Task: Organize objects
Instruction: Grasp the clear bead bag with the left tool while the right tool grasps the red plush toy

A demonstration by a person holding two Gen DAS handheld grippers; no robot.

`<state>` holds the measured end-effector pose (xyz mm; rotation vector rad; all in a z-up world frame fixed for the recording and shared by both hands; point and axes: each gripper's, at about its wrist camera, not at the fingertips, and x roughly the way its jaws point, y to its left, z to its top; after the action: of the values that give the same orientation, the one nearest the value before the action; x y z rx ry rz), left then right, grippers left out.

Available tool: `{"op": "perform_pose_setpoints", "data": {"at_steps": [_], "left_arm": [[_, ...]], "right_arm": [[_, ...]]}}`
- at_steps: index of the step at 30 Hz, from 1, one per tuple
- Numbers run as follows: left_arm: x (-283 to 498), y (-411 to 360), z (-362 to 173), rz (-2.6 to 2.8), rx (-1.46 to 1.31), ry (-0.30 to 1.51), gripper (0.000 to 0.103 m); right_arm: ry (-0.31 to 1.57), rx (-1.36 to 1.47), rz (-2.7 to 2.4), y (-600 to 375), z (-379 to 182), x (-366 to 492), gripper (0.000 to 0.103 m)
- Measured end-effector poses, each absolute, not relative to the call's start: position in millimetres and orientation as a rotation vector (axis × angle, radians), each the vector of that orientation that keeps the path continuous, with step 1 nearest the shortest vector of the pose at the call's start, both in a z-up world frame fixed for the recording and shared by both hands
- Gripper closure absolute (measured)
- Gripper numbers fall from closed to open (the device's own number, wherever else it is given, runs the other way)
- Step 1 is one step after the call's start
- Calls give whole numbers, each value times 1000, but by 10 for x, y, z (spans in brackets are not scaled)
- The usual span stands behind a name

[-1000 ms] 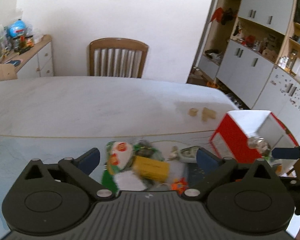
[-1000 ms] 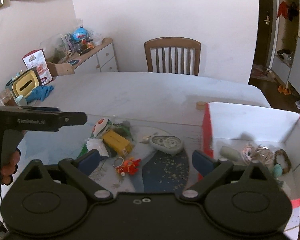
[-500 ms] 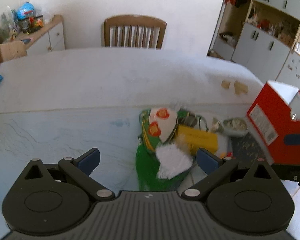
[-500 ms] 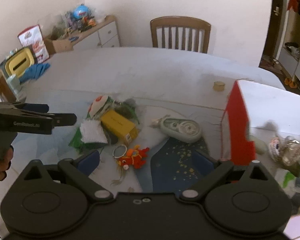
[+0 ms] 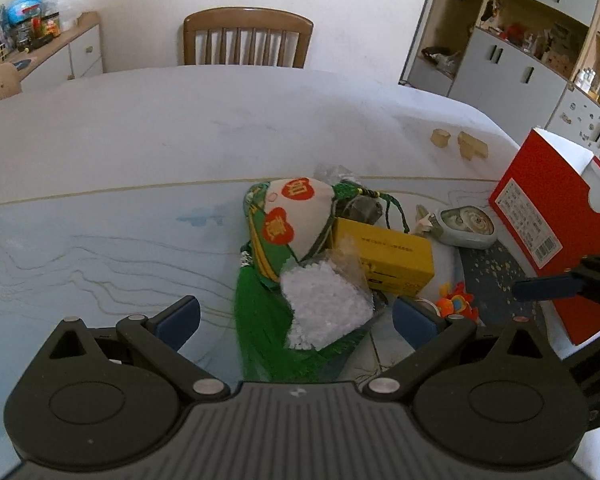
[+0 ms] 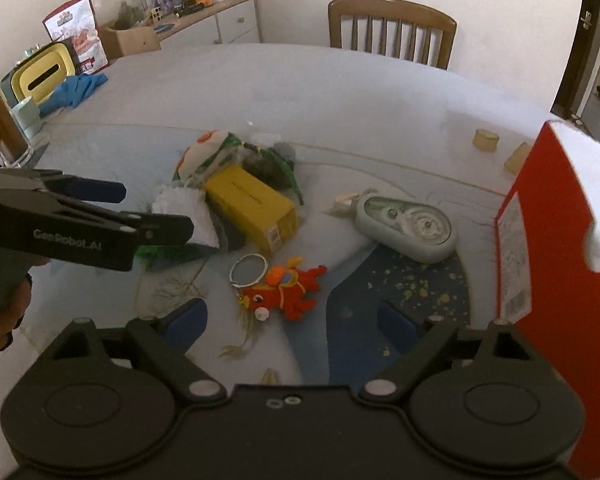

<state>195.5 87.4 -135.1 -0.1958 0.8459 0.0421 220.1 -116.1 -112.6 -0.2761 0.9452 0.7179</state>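
A pile lies mid-table: a green pouch with red hearts point(image 5: 292, 216) point(image 6: 204, 156), a yellow box point(image 5: 384, 256) point(image 6: 252, 208), a bag of white granules point(image 5: 326, 308) and a green tassel point(image 5: 260, 332). My left gripper point(image 5: 296, 320) point(image 6: 154, 208) is open, low over the bag, which sits between its fingers unpressed. A red plush keychain point(image 6: 288, 292) point(image 5: 458, 304) lies just ahead of my right gripper point(image 6: 292, 322), whose jaws are closing with nothing pressed between them. A grey-green tape dispenser point(image 6: 408, 228) point(image 5: 466, 226) rests beside the red box point(image 6: 552, 260) point(image 5: 540, 216).
Two small wooden blocks point(image 5: 440, 138) lie at the far right of the table. A blue cloth point(image 6: 74, 90), a yellow tissue box point(image 6: 40, 76) and a clear container point(image 6: 4, 132) stand at the left edge. A wooden chair point(image 5: 248, 38) faces the far side.
Both grippers have sunk towards the table and tilted down. The left one has closed in on the pile. The right view has swung off the red box's inside; its jaws have narrowed slightly.
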Motion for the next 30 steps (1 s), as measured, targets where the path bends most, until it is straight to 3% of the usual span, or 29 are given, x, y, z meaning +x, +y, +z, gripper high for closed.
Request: {"op": "perform_pose_setpoints", "data": {"at_steps": [11, 16, 22, 27, 30], "left_arm": [[2035, 832, -1408, 31, -235, 842, 1], [2057, 816, -1422, 29, -258, 850, 10], [2060, 794, -1403, 48, -247, 855, 25], [2044, 812, -1381, 57, -252, 863, 50], [2038, 795, -1371, 53, -242, 876, 59]], "right_arm": [[932, -324, 754, -1019, -1272, 2243, 28], [914, -346, 764, -971, -1280, 2221, 32], [906, -344, 751, -949, -1265, 2232, 48], [904, -345, 744, -948, -1250, 2200, 51], [903, -346, 742, -963, -1230, 2176, 51]]}}
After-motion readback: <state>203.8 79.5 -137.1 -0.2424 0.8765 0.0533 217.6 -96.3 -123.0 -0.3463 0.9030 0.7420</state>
